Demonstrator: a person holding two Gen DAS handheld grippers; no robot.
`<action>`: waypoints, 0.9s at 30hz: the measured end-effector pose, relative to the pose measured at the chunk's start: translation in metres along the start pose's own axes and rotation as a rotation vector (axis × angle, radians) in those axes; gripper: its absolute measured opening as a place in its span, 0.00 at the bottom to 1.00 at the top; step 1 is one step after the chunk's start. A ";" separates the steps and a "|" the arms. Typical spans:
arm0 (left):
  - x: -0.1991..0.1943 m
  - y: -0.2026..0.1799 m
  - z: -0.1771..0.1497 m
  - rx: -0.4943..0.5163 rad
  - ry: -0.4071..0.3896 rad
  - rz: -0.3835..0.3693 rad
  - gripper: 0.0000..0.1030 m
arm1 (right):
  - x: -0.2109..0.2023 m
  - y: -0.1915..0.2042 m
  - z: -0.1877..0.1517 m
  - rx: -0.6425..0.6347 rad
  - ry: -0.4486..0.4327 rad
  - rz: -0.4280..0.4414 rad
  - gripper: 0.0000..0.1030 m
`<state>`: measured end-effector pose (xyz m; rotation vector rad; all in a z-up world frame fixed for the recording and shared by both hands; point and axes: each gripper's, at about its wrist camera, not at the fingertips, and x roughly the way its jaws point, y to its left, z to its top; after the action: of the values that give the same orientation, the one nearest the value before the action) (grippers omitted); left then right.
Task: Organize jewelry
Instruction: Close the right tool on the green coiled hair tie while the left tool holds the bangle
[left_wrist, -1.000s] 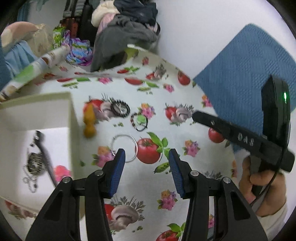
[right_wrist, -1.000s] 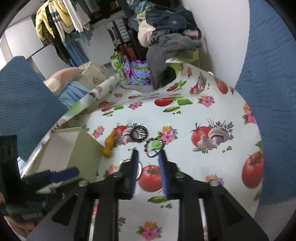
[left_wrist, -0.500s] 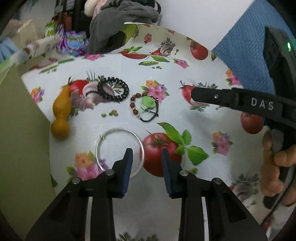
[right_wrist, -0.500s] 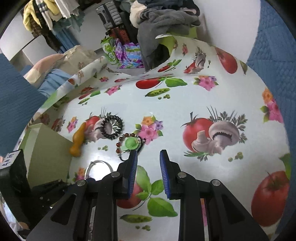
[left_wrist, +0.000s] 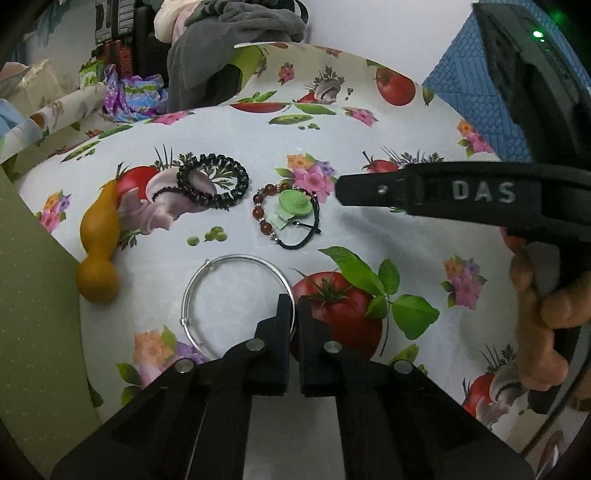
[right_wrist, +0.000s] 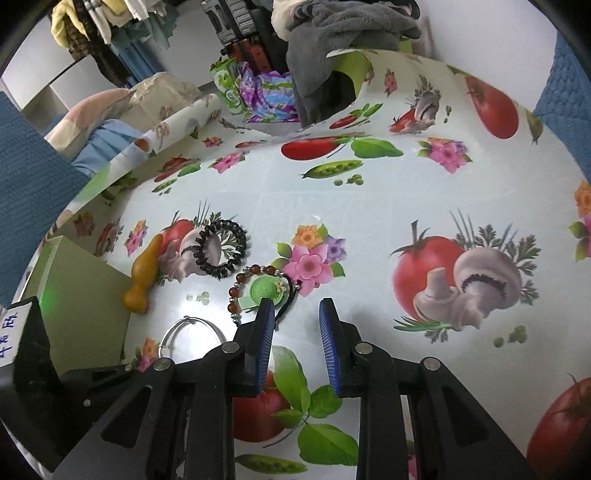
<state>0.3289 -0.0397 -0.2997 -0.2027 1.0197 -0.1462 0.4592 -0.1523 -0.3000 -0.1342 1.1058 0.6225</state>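
Now left gripper (left_wrist: 294, 306) clamped on thin silver wire bangle (left_wrist: 236, 301) rim — light, stiff, slippery; right gripper (right_wrist: 297, 314) fingers apart, empty

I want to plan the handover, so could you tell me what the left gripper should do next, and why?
Probably lift straight up a little. The left gripper has just closed on the near rim of the bangle, which still lies flat on the cloth, so a small raise would show the grip holds before carrying it to the box.
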 end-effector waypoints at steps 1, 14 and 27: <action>-0.001 0.001 -0.001 -0.005 0.000 -0.002 0.03 | 0.001 0.002 0.001 -0.007 0.000 0.004 0.23; -0.020 0.011 -0.007 -0.085 -0.007 -0.084 0.02 | 0.035 0.032 0.010 -0.137 0.018 0.000 0.23; -0.022 0.016 -0.009 -0.116 -0.010 -0.114 0.02 | 0.039 0.052 0.007 -0.302 0.031 -0.043 0.16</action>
<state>0.3100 -0.0200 -0.2902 -0.3673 1.0077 -0.1898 0.4489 -0.0913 -0.3200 -0.4285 1.0302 0.7481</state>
